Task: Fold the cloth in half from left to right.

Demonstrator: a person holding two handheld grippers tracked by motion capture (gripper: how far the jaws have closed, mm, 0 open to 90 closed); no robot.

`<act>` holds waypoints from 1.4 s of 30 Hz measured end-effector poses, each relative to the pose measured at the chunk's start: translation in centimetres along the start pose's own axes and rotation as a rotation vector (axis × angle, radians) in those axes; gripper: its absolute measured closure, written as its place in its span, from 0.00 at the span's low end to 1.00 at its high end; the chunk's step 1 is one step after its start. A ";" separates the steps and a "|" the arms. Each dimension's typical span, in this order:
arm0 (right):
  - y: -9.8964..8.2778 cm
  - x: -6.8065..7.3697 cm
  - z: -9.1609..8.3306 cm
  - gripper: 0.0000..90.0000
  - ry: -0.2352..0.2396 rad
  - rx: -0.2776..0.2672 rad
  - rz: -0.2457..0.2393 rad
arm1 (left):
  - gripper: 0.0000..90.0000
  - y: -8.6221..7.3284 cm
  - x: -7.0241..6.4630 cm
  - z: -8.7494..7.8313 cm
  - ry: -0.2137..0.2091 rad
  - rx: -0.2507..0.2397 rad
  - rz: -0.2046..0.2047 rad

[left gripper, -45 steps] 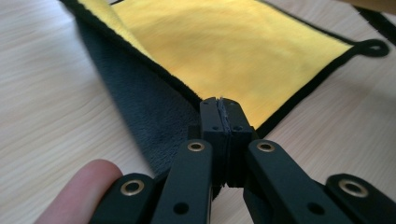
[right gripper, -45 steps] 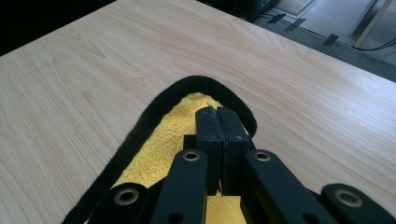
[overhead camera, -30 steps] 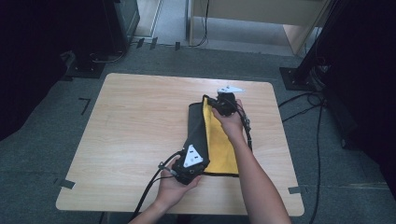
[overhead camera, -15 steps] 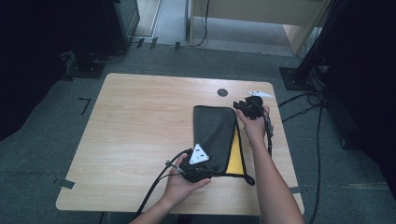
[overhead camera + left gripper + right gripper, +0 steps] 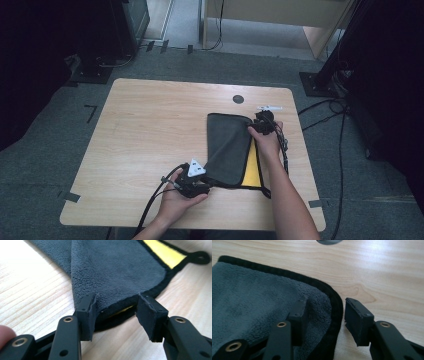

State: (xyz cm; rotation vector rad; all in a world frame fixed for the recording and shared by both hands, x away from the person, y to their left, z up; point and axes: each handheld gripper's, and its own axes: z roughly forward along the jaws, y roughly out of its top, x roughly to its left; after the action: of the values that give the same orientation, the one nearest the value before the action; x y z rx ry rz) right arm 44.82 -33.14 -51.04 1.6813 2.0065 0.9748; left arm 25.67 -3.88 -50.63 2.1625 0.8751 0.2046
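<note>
A folded grey towel (image 5: 229, 147) with a yellow underside lies right of centre on the wooden table (image 5: 150, 135), its long axis running 12 to 6 o'clock. The left gripper (image 5: 196, 181), jaws just opened and part-spread around the near corner, sits at its 7 o'clock; the right gripper (image 5: 264, 123), likewise just released and part-open, straddles the far edge at 1 o'clock.

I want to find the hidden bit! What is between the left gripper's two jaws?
The folded corner of the grey towel lies between the left gripper's open jaws, yellow peeking underneath, in the left gripper view.
</note>
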 end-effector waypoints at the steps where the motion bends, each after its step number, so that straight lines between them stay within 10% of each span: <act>1: -0.1 -0.1 0.1 0.64 -0.001 -0.004 0.005 | 0.61 0.0 -0.2 0.3 0.027 0.016 0.015; 11: -0.1 2.1 0.7 0.90 -0.034 -0.022 -0.035 | 0.95 -0.4 0.7 -0.7 0.091 0.074 0.128; 20: 0.8 6.4 2.6 0.91 0.011 -0.016 -0.058 | 0.95 -3.3 5.5 -5.0 0.194 0.086 0.057; 25: 1.3 11.7 4.5 0.91 0.079 -0.019 -0.081 | 0.96 -5.9 8.8 -8.5 0.253 0.086 -0.031; 31: 1.6 14.0 5.2 0.83 0.062 -0.019 -0.125 | 0.94 -7.0 8.5 -9.4 0.210 0.027 -0.025; 35: 1.4 12.4 3.7 0.68 0.102 -0.050 -0.043 | 0.68 -7.0 8.7 -10.3 0.075 -0.108 -0.064; 42: -1.9 10.7 -0.9 0.67 0.139 -0.044 -0.012 | 0.60 -6.9 10.5 -12.0 0.047 -0.240 -0.144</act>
State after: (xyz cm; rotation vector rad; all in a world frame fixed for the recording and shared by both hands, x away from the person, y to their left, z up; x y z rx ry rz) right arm 40.30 -23.25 -49.96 1.6167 2.0636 1.1512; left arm 25.11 13.41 -48.70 1.8712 0.9772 0.2748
